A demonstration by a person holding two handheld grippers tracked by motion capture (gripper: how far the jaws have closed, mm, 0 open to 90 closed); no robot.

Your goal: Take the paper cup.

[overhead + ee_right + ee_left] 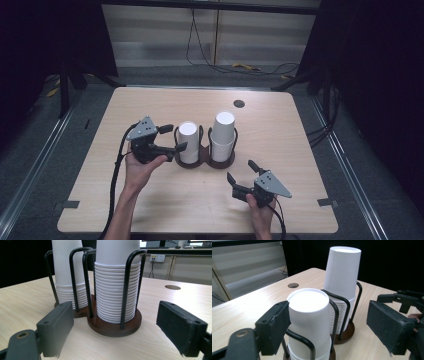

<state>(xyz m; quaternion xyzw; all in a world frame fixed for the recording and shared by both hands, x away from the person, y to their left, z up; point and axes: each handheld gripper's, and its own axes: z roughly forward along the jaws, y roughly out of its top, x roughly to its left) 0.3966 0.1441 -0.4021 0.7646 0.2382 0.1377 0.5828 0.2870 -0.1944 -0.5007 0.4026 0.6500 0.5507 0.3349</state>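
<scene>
Two stacks of white paper cups stand upside down in a black wire holder (202,134) with a brown double base, mid tabletop (150,210); short stack (188,141) on the left of the high view, tall stack (223,135) on its right, the two just beside each other.

Left gripper (176,137) held level at the short stack's top cup, one jaw to either side of it; in the left gripper view the near jaw's pad sits at the cup's wall, the far jaw stands off with clear space; jaws fairly wide, no squeeze on the cup; whether the near pad touches, cannot tell.

Right gripper (241,170) rests low on the tabletop, near the tall stack's side of the holder; jaws wide apart, nothing between them; it faces the holder's base.
</scene>
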